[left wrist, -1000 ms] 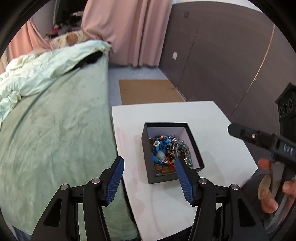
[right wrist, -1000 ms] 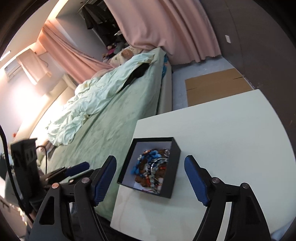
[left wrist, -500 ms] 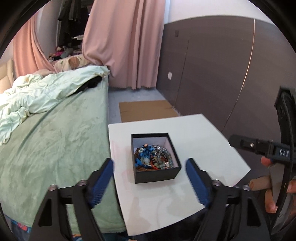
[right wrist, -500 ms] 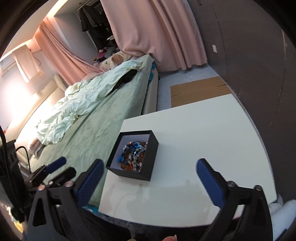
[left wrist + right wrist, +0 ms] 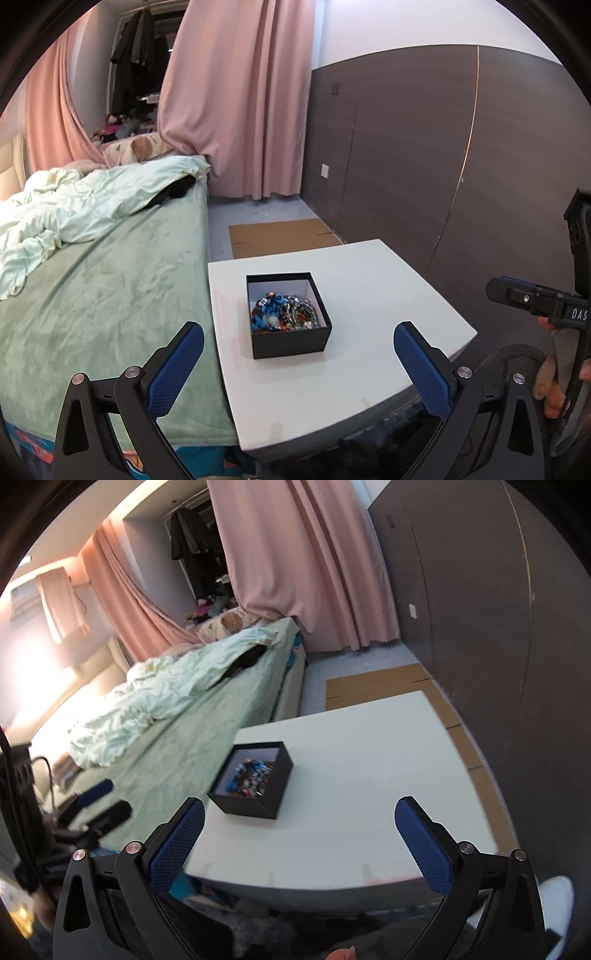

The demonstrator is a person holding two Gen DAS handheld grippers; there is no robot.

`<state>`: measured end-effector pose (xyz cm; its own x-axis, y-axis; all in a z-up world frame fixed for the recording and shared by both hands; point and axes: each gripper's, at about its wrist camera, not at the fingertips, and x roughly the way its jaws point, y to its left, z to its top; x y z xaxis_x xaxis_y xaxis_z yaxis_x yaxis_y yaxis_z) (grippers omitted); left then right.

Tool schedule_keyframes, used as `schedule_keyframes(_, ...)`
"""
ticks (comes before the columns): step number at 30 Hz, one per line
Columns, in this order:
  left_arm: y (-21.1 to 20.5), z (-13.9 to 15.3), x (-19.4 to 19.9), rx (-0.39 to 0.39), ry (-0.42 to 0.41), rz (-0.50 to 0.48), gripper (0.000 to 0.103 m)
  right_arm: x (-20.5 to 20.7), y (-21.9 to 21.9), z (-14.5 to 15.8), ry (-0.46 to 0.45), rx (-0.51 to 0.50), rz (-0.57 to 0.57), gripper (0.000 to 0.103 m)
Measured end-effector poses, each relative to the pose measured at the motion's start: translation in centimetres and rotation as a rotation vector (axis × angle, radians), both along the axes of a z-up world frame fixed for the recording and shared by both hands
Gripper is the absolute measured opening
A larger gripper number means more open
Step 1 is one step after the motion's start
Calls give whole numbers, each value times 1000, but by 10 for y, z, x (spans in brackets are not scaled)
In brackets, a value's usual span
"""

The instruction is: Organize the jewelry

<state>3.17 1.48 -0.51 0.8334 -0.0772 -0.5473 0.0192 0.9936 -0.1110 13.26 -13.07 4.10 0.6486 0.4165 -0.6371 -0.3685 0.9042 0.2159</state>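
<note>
Tongs were what we saw first: left tongs (image 5: 298,363) were opening, right tongs (image 5: 299,840) stood wide, nothing between either pair. Beyond them a black box (image 5: 290,332) of jewelry (image 5: 282,312) sat on the white worktop (image 5: 369,295) beside the bed (image 5: 103,280).

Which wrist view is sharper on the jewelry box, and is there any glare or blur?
Left wrist view: sharp, even light; the black box and its beads are crisp, with fisheye bending at the edges. Right wrist view: motion-blurred, so the box and table edges smear; strong glare blows out the wall at far left.
</note>
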Motion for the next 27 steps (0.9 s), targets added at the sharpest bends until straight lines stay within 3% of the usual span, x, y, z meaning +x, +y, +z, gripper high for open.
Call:
schedule_keyframes(8,-9,7,-21,24,-15,-32,103,-25,-5,11,-43,-84,22,103)
schedule_keyframes(13,3,9,-33,-15,-33,-16,103,-35,-9,13,-63,-119,42,103)
schedule_keyframes(27,12,10,-40,-19,-39,14,103,-47,-37,11,-82,-11,26,103)
